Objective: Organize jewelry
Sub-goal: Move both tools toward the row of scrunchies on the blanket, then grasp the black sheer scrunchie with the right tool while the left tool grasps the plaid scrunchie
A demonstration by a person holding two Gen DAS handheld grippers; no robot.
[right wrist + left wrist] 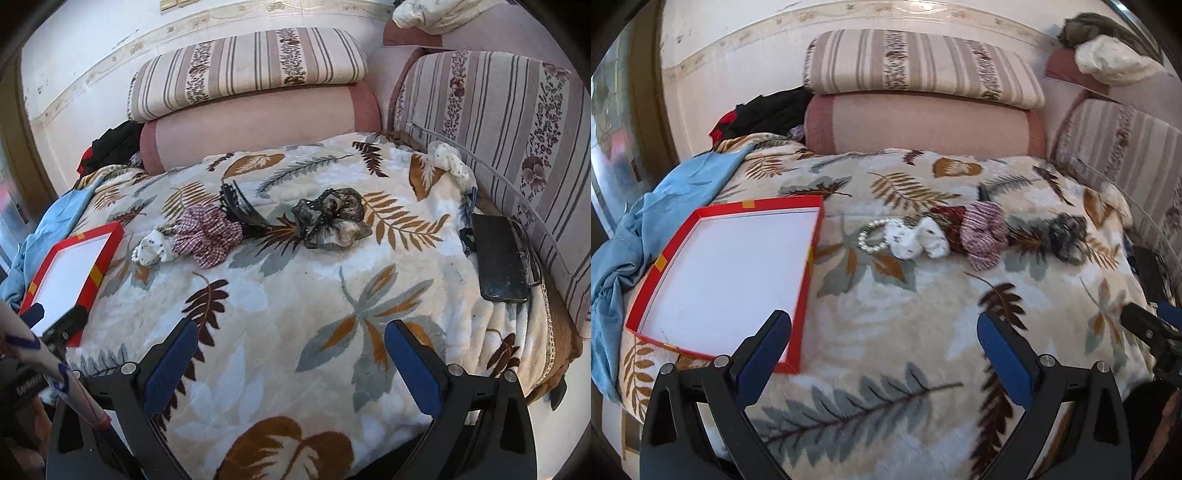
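At my far left a blue cloth (639, 236) lay bunched over the edge of the leaf-patterned blanket (886, 332), and just beside it sat the shallow red box (724, 280) with its white floor bare. My left gripper (884, 325) hovered low over the blanket with its blue pads spread wide and nothing between them, its left finger over the box's near corner. Further right, in a loose row across the blanket, lay the pearl bracelet (870, 236), touching a white dotted scrunchie (918, 240), then a pink striped scrunchie (984, 232) beside a dark hair claw (240, 210), then a grey scrunchie (330, 218) a little apart. My right gripper (291, 326) was likewise wide open and empty above the blanket. Another white scrunchie (448, 158) sat near the striped cushion (498, 125), and a black phone (498, 258) rested at the right edge.
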